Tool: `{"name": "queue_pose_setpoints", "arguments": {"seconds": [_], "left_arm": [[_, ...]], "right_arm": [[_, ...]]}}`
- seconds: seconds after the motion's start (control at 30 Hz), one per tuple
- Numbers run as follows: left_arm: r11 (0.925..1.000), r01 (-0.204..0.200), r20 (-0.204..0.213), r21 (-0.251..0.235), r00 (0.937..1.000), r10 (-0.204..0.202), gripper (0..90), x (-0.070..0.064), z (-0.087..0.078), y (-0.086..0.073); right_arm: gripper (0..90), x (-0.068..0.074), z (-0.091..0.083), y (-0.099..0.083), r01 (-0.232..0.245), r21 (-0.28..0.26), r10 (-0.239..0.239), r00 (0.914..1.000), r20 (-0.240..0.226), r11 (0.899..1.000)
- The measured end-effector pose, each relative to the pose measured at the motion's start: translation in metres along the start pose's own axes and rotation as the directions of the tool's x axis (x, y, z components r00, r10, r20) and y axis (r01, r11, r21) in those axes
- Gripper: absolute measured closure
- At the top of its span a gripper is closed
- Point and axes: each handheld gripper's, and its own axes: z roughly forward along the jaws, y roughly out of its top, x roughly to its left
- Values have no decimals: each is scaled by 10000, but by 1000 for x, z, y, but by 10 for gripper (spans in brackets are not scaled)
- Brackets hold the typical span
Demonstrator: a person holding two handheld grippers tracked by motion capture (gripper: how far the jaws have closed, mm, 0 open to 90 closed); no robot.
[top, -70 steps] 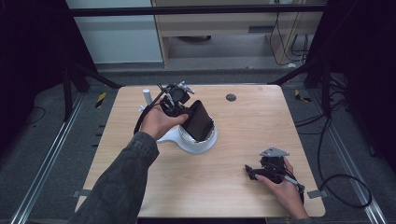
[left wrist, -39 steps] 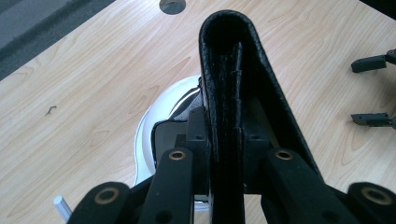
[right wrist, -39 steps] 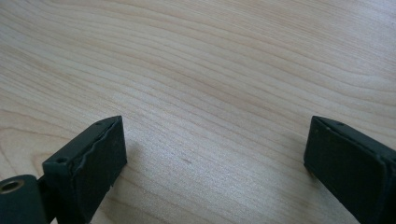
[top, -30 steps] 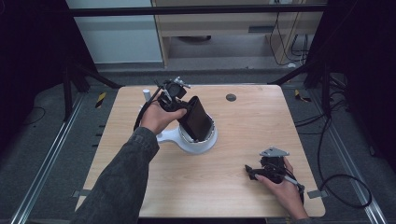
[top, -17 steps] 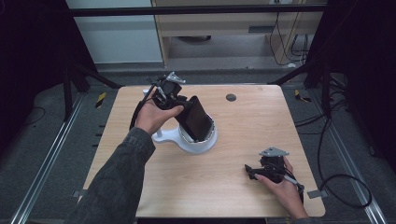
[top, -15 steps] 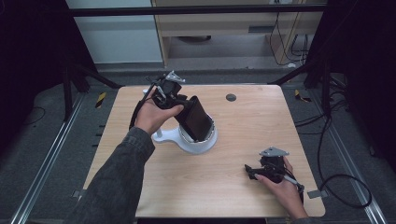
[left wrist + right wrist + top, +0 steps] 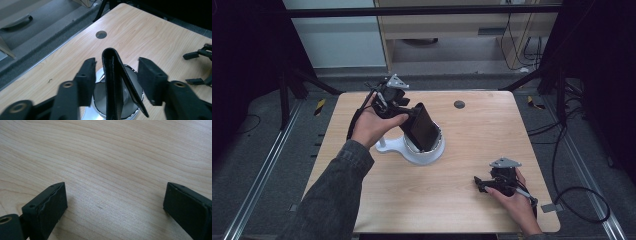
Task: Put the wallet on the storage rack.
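My workspace is a pale wooden table (image 7: 462,200) on a dim floor, with a cabinet across the top of the high view. Just left of the frame's centre sits a white round stand (image 7: 409,150), and a black folded wallet (image 7: 423,127) stands in its dish, leaning toward the upper left. My left gripper (image 7: 404,111) is right beside it, coming in from the upper left of the frame.

In the left gripper view, the wallet (image 7: 113,82) rises up the middle with its folded spine on top and its long axis running bottom to top, squarely between my jaws. They are spread, with a gap showing on each side, so nothing is pinched yet. Closing straight across the wallet's thickness looks like the natural next move.

My right gripper (image 7: 484,184) rests low on the table at the lower right, well apart from the stand. Its jaws are wide apart over bare wood, so the left hand is clearly nearer.
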Motion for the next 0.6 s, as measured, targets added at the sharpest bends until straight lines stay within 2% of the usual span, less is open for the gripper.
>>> {"name": "queue_pose_setpoints", "arguments": {"seconds": [0.13, 0.27, 0.4, 0.6], "left_arm": [[9993, -175, -138, -319, 9998, 170, 308, -9, -9, -5], [9986, -361, -171, -389, 9992, 354, 159, -19, -15, -15], [9973, -383, -24, -622, 9993, 382, 103, -26, -20, -24], [9957, -280, 56, -884, 9996, 286, 78, -34, -26, -40]], "right_arm": [[54, 0, 0, 0, -13, -1, 13, 10000, 20, 10000], [54, 0, 0, 0, -30, -7, 30, 10000, 51, 10000], [54, 1, 0, 0, -14, -17, 14, 10000, 78, 10000], [54, 0, 0, 0, 0, -22, 0, 10000, 83, 10000]]}}
